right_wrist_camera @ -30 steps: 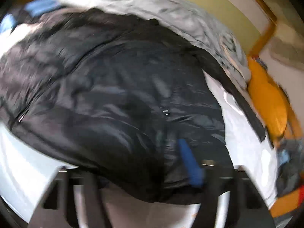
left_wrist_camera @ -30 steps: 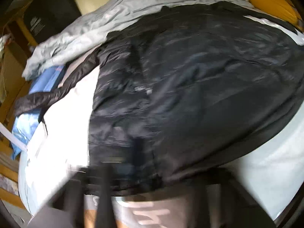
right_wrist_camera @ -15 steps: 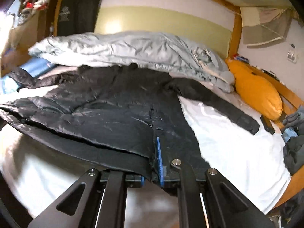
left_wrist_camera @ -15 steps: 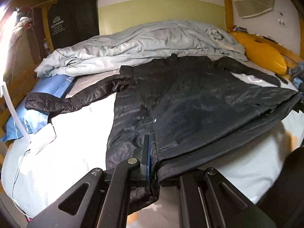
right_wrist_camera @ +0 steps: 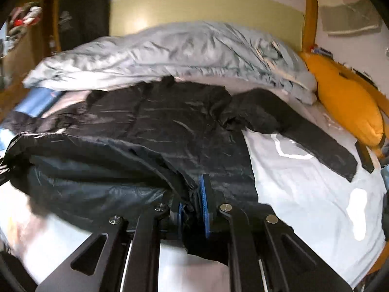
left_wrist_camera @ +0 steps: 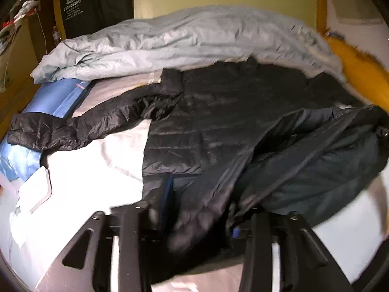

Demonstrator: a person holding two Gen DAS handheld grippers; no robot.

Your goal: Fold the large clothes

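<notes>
While tilted downward, right gripper (right_wrist_camera: 192,209) pinches jacket (right_wrist_camera: 170,126).

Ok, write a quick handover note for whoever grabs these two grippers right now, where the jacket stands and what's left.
Left hand-held gripper: jaws opening, jacket hem lying between them.
Right hand-held gripper: shut on the hem of the black jacket.
Jacket lies on the bed's white sheet, both sleeves spread out, bottom edge lifted towards the collar.
Done: hem picked up. Left: finish the fold, tuck in the sleeves.
</notes>
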